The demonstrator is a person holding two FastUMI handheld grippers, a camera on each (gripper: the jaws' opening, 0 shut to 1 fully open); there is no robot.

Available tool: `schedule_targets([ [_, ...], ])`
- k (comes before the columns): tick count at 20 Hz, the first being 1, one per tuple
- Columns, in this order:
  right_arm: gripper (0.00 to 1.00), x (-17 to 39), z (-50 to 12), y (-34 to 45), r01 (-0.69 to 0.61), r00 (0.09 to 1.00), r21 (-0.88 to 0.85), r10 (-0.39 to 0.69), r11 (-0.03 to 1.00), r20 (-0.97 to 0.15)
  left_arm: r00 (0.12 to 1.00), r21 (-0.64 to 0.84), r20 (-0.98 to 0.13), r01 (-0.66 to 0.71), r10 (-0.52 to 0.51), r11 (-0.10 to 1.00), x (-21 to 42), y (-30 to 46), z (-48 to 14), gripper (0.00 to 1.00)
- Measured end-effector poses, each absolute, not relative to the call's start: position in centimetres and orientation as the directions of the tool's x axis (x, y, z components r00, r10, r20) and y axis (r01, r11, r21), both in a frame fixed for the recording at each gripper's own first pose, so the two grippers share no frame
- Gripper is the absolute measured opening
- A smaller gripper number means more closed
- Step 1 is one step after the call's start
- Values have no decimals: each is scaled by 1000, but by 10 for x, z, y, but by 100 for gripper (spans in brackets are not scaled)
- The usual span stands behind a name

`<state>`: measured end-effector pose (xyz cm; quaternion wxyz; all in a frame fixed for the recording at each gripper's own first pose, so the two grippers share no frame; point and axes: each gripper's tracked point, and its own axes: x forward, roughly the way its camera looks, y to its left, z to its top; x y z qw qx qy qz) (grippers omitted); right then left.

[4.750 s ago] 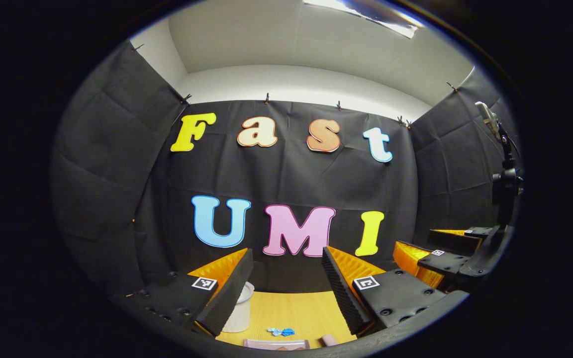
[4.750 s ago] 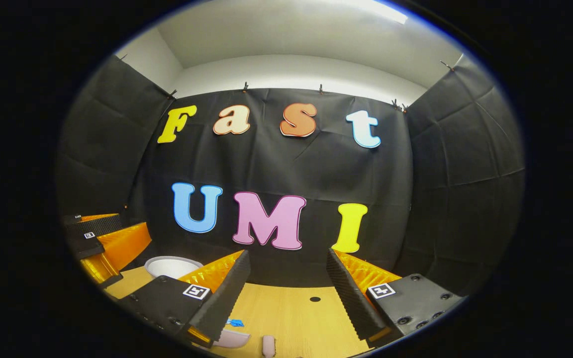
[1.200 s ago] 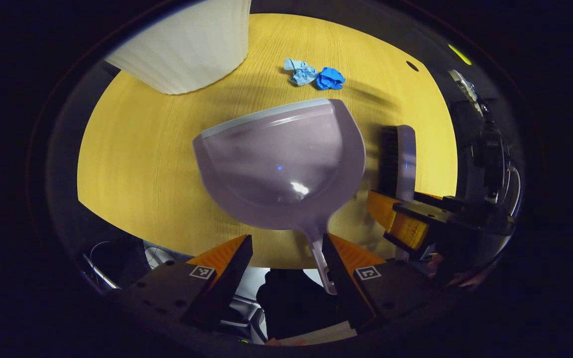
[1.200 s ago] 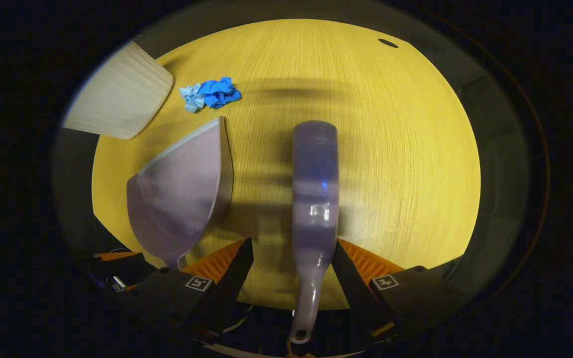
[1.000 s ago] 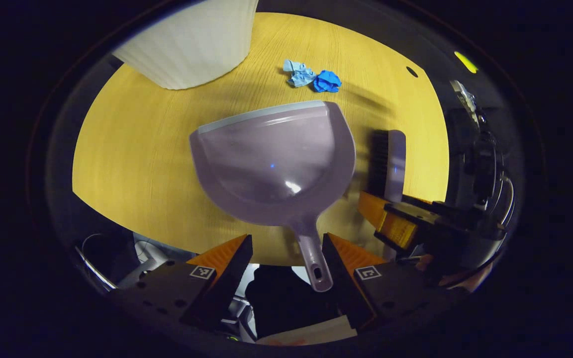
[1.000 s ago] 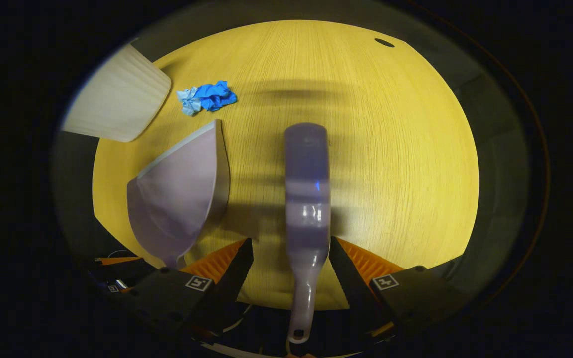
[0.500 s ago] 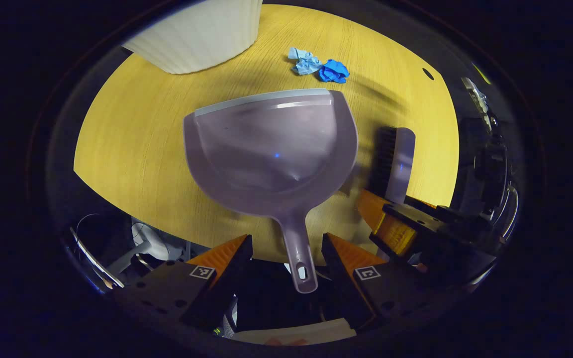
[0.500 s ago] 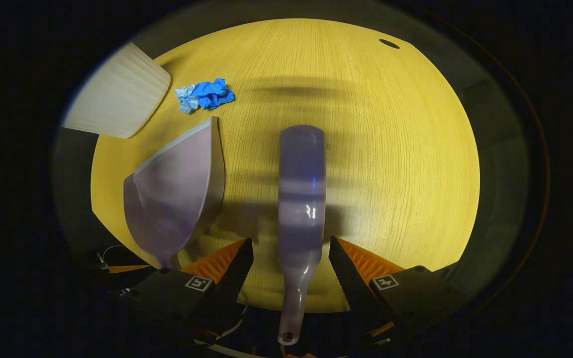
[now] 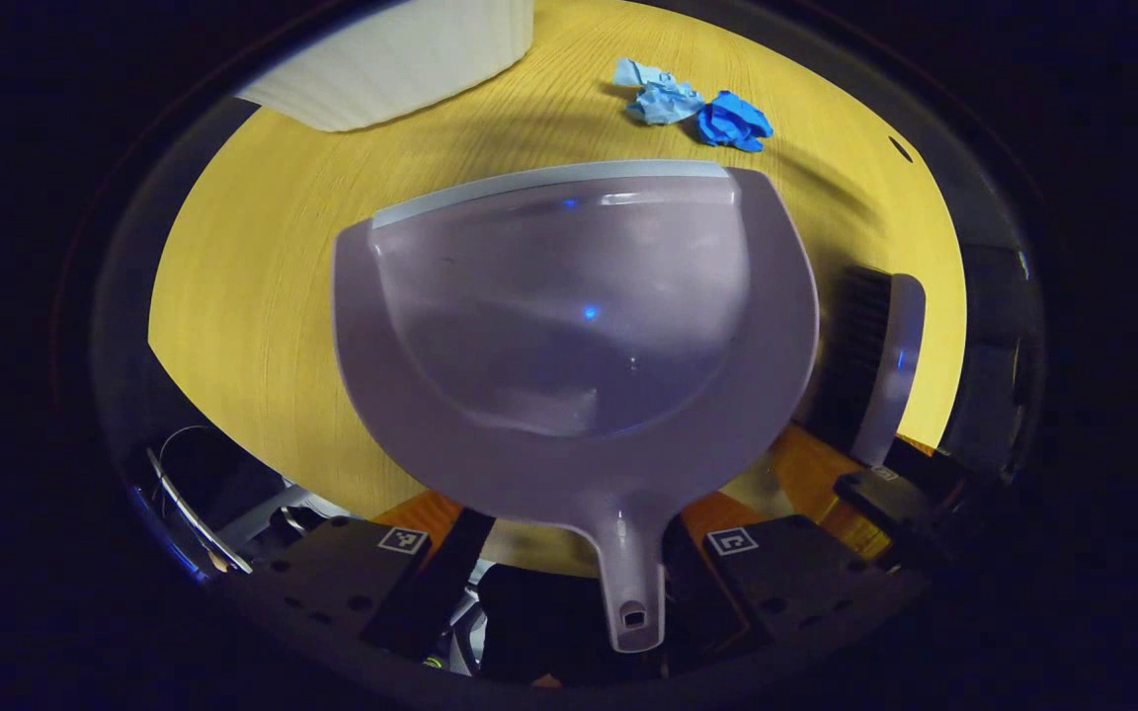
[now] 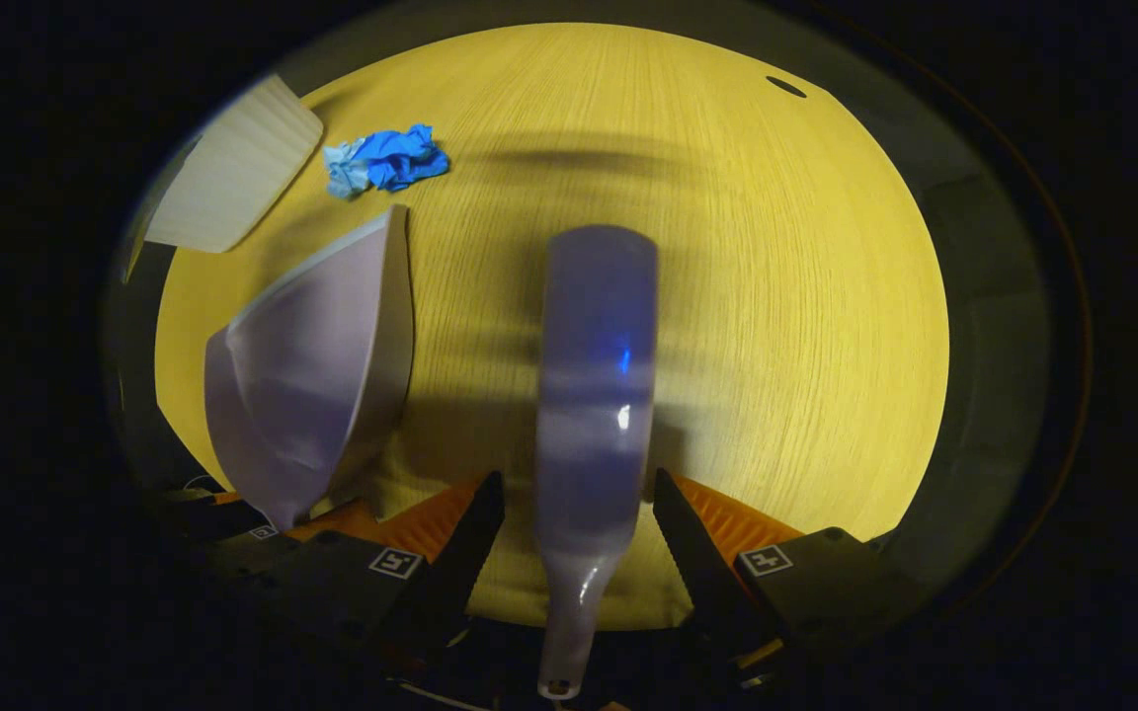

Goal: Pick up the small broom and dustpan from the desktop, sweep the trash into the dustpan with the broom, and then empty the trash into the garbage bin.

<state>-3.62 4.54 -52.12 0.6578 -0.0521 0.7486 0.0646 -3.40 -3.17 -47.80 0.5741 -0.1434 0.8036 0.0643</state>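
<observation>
Getting ready to grab the tools

Both claws, left gripper and right gripper, are open around the handles of the dustpan and broom on the desk; next they must squeeze.

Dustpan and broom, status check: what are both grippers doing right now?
Left gripper open, straddling dustpan handle. Right gripper open, astride broom handle, no grip yet. Blue trash loose on desktop, past the dustpan lip, beside the white bin.
</observation>
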Motion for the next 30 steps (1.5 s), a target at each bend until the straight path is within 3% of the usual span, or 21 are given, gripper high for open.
schedule_targets([
  [1, 99, -35, -523, 50, -156, -129, 29, 9, 987, -992, -296, -64, -942, -306, -159, 950, -32, -29, -481, 81],
  [2, 93, -36, -523, 53, -146, -132, 30, 10, 989, -991, -292, -60, -944, -306, -153, 950, -31, -26, -484, 77],
  [3, 77, -36, -522, 54, -144, -133, 31, 12, 989, -991, -294, -56, -945, -293, -146, 954, -29, -22, -481, 66],
  [4, 73, -34, -523, 55, -143, -132, 32, 13, 989, -991, -298, -50, -945, -276, -135, 960, -30, -19, -480, 61],
  [6, 54, -36, -522, 57, -118, -142, 32, 15, 993, -990, -312, -54, -941, -244, -131, 968, -29, -16, -482, 36],
  [7, 43, -34, -522, 58, -115, -146, 35, 18, 993, -989, -313, -58, -940, -235, -132, 970, -29, -16, -482, 34],
  [10, 42, -35, -521, 58, -133, -167, 70, 48, 989, -985, -312, -65, -943, -171, -117, 983, -34, -10, -482, 30],
  [11, 34, -34, -520, 58, -130, -174, 82, 58, 988, -983, -307, -69, -945, -144, -111, 987, -34, -7, -483, 29],
  [14, 30, -30, -510, 56, -135, -174, 119, 94, 984, -980, -275, -87, -956, -56, -99, 995, -34, 5, -480, 28],
  [20, 25, 60, -479, 42, -356, -9, 76, 78, 931, -997, -251, -86, -966, 112, -56, 990, -43, 43, -472, 28],
  [25, 25, 175, -502, 67, -618, 121, -73, 3, 783, -993, -232, -76, -972, 193, -30, 978, -45, 55, -478, 29],
  [30, 25, 211, -522, 96, -794, 101, -95, -25, 601, -995, -208, -49, -978, 282, 11, 958, -37, 62, -482, 29],
])
